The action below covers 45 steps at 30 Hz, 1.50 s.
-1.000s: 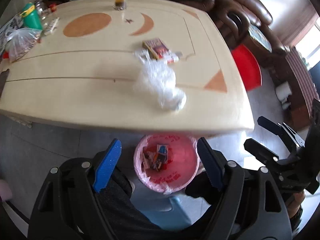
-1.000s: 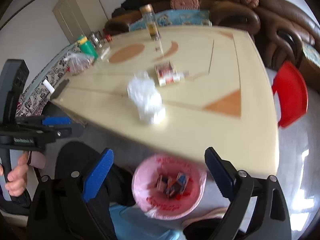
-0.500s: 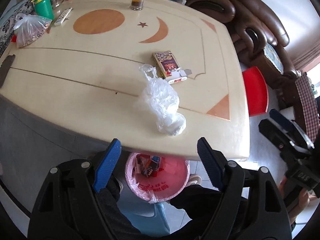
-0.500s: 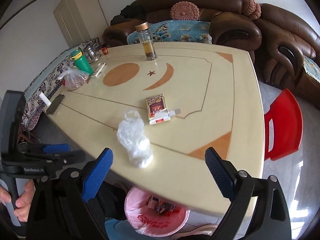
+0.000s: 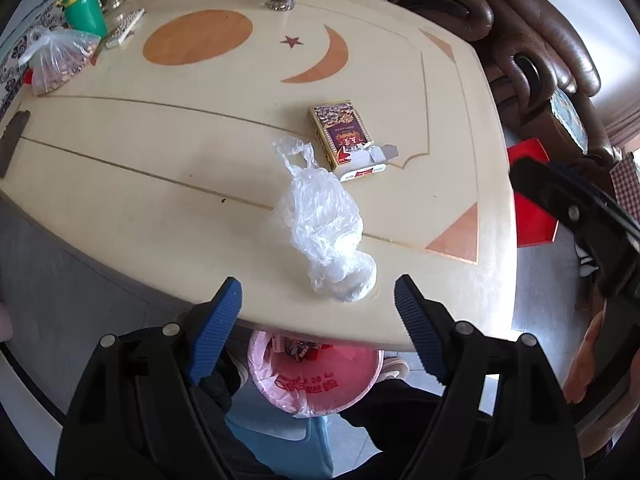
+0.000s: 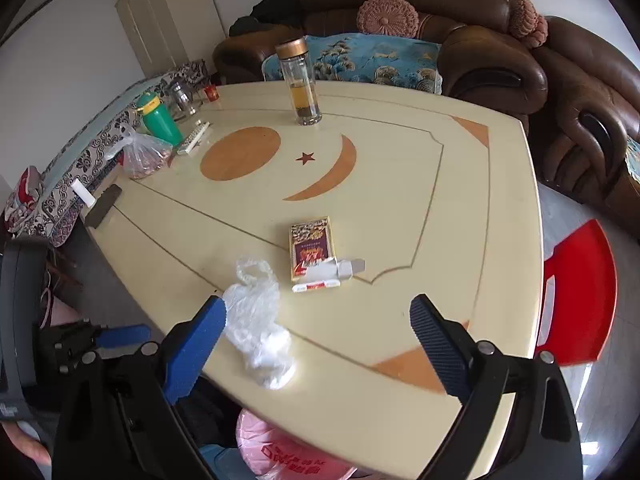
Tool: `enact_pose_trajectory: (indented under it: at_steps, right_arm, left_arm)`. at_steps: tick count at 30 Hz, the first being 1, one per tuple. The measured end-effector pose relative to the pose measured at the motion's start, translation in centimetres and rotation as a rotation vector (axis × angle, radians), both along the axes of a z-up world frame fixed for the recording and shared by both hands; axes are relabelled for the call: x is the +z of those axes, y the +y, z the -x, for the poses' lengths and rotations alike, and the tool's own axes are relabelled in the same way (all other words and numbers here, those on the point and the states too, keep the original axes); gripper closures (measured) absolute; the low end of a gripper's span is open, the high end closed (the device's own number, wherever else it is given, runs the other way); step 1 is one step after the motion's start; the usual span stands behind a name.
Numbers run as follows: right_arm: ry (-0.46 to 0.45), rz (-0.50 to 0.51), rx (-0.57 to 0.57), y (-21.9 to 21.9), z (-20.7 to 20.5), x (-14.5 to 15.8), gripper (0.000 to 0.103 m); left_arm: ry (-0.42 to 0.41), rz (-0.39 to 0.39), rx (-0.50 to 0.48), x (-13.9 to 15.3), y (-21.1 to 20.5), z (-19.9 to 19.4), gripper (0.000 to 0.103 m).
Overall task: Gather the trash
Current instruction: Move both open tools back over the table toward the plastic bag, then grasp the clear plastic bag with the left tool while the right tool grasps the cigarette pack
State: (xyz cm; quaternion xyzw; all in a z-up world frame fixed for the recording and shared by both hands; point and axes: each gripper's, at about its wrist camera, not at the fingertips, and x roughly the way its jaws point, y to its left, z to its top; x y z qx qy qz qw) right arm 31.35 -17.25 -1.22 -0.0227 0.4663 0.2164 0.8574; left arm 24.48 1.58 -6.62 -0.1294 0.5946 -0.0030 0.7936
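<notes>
The cream table (image 5: 120, 184) with its orange circle, star and crescent inlay carries everything here, and its near edge overhangs the pink-lined trash bin (image 5: 316, 376), which sits on the floor just under that edge. That placement looks deliberate: anything lifted off the table needs only a short drop over the rim. The bin already holds a few small printed packets.

Both tools hover at the near edge of the table, above the bin. The left gripper (image 5: 318, 300) has its blue pads spread wide with nothing between them; it points straight at the crumpled bag. The right gripper (image 6: 318, 316) is likewise spread wide and empty, aimed more toward the box.

The likeliest next pickup is the crumpled clear plastic bag (image 5: 324, 224), lying loose near the front edge, well within reach. It is thin, translucent and wrinkled, with twisted handles trailing away from the viewer and a fuller white lump at the near end; whether something is wadded inside that lump is hard to tell through the film. It should crush easily under the pads.

Just beyond it, close but seemingly apart, lies the opened cigarette pack (image 5: 344, 138), flat on its back, maroon and gold, its flip lid folded out at the near end. It appears empty enough to count as trash.
</notes>
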Motion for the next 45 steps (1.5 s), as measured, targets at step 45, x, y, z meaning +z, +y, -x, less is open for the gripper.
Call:
enact_pose_trajectory:
  at_steps: [45]
  right_arm:
    - [0.285, 0.327, 0.179, 13.4, -14.1, -16.6, 0.017]
  left_arm:
    - [0.217, 0.162, 0.242, -11.3, 0.3, -6.8, 0.026]
